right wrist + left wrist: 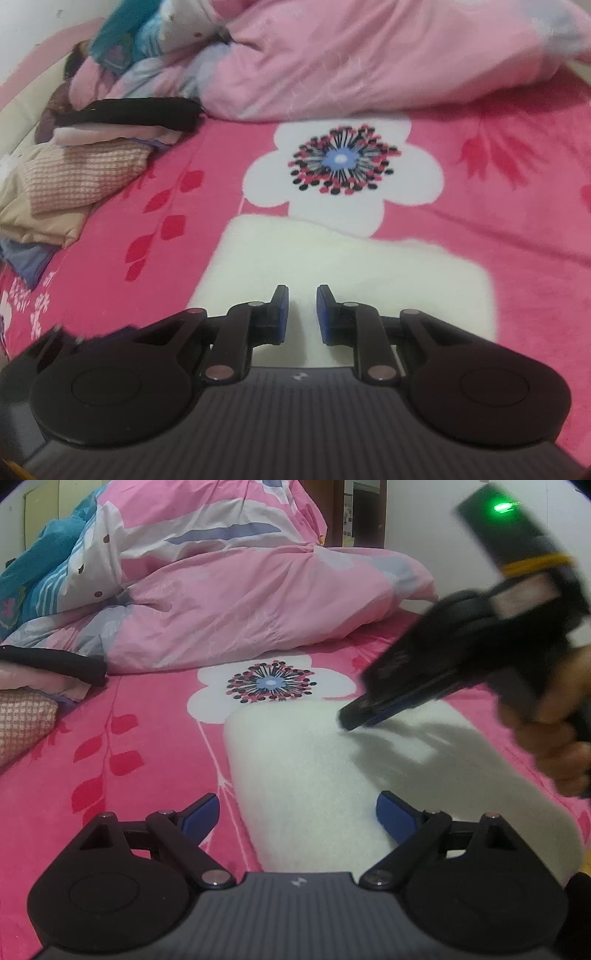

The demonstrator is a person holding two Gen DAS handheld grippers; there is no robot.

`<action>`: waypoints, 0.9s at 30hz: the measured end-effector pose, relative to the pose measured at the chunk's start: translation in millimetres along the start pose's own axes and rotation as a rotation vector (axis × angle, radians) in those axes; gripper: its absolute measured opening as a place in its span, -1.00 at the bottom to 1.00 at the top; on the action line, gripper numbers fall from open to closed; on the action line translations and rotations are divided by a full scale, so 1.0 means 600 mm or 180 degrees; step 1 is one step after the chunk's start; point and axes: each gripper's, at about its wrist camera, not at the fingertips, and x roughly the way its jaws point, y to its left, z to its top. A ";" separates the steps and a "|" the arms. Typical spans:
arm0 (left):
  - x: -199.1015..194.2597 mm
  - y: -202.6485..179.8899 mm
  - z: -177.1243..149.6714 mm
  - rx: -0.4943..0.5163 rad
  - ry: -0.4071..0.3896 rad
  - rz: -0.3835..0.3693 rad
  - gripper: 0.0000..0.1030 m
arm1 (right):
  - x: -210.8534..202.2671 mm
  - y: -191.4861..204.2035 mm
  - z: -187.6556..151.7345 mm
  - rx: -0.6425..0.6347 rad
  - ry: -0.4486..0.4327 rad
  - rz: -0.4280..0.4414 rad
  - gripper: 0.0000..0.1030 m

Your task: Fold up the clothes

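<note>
A folded white garment (314, 775) lies flat on the bed (129, 746), on the pink flowered sheet, and serves here as the landmark.

Far left of the garment, by the bed's edge, sits a stack of folded clothes (77, 173): a black piece on top, pale pink layers under it, then a beige checked piece, with tan and blue cloth at the bottom. Between that stack and the garment the sheet shows a printed sprig of red leaves (166, 225).

The left tool (297, 810) hangs over the garment's near left corner with its blue pads spread wide; the left pad is over the pink sheet just off the garment's edge, the right pad over the white cloth, and nothing is pinched between them.

Just beyond the garment's far edge is a large white flower print (343, 173) with a blue centre ringed by black and red dots; the garment's far edge overlaps its lower petals. Behind that, well apart from the garment, a pink quilt (240, 602) is heaped up, with teal and white patterned bedding at its left end.

The right tool (303, 314) is above the garment's right part, motion-blurred in the left wrist view, gripped by a hand (554, 738). Its pads stand close together with a narrow gap and hold nothing. A green light glows on its upper body, and a yellow band wraps it.

A small pale logo mark sits on each tool's ribbed body; it cannot be read as letters.
</note>
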 end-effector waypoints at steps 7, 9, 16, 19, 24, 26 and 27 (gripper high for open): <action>-0.001 0.015 -0.001 -0.0049 0.0011 -0.0110 0.83 | 0.048 -0.027 0.027 0.0237 -0.0109 -0.0291 -0.72; -0.008 0.031 -0.001 -0.0093 -0.0053 -0.0171 0.83 | 0.029 -0.030 0.029 0.0301 -0.0225 -0.0323 -0.68; -0.010 0.112 -0.010 -0.0388 -0.0104 -0.0029 0.79 | -0.044 0.005 -0.032 -0.0297 -0.0267 -0.0242 -0.67; -0.008 0.140 -0.020 -0.0521 -0.0046 -0.0051 0.77 | -0.061 0.021 -0.077 -0.0500 -0.0183 -0.0360 -0.67; -0.007 0.171 -0.044 -0.0628 0.0012 -0.0074 0.77 | -0.138 0.072 -0.147 -0.0807 -0.0386 -0.0052 -0.65; -0.002 0.180 -0.050 -0.0717 0.0061 -0.0081 0.77 | -0.157 0.097 -0.185 -0.1002 -0.0483 0.0048 -0.65; 0.000 0.183 -0.052 -0.0748 0.0086 -0.0097 0.75 | -0.155 0.111 -0.211 -0.1139 -0.0490 0.0093 -0.65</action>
